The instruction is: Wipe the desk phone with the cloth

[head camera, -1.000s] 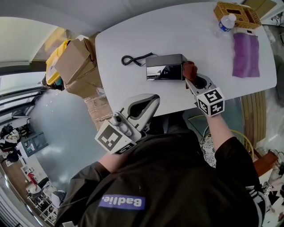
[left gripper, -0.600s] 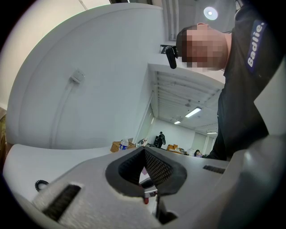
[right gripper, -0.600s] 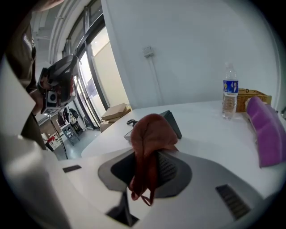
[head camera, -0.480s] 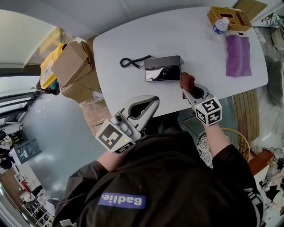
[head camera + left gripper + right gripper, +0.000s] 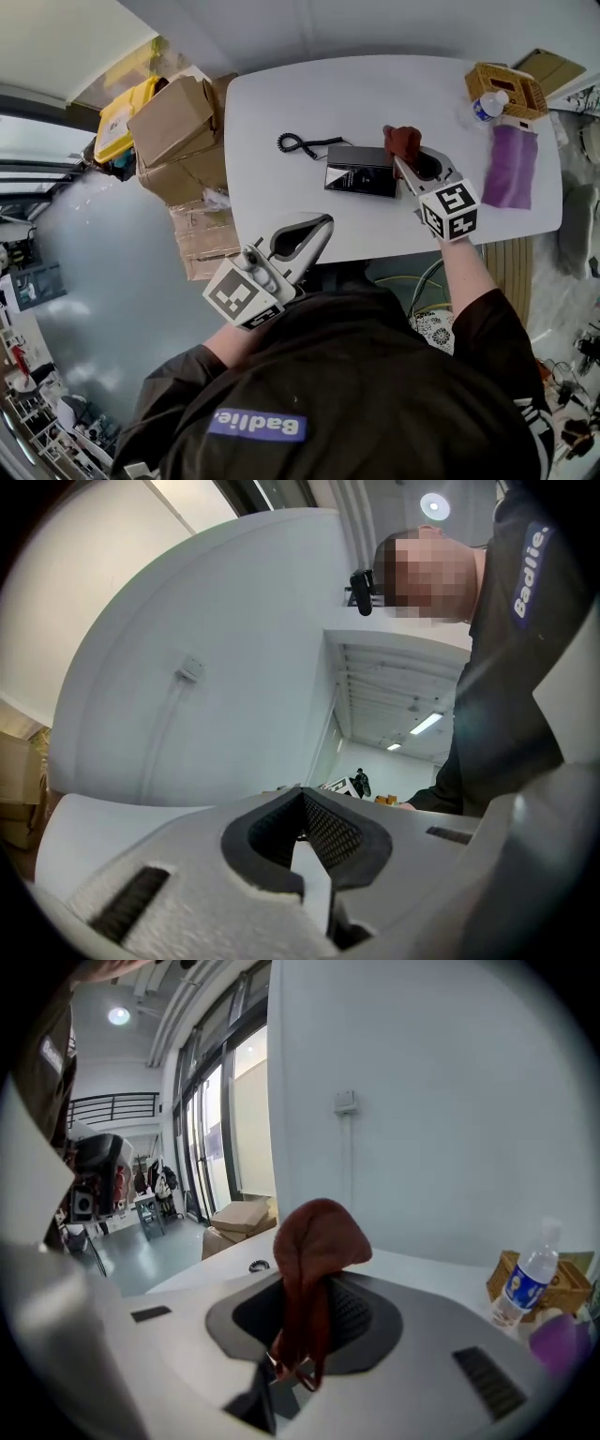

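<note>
The black desk phone (image 5: pixel 359 177) lies on the white table (image 5: pixel 281 202), its coiled cord (image 5: pixel 300 144) trailing to the left. My right gripper (image 5: pixel 406 155) is at the phone's far right corner, shut on a bunched reddish-brown cloth (image 5: pixel 403 140). In the right gripper view the cloth (image 5: pixel 321 1237) sticks up between the jaws of the right gripper (image 5: pixel 314 1283). My left gripper (image 5: pixel 322 223) hangs off the table's near edge, shut and holding nothing. The left gripper view shows the left gripper (image 5: pixel 302 803) pointing up at a wall and ceiling.
A purple cloth (image 5: pixel 512 169) lies at the table's right end, beside a water bottle (image 5: pixel 488 104) and a wicker basket (image 5: pixel 507 88). Cardboard boxes (image 5: pixel 176 132) and a yellow case (image 5: pixel 125 113) stand on the floor left of the table.
My right gripper has carried the cloth from the phone's near right end to its far right corner. The head view has shifted. The left gripper has stayed near the table edge.
</note>
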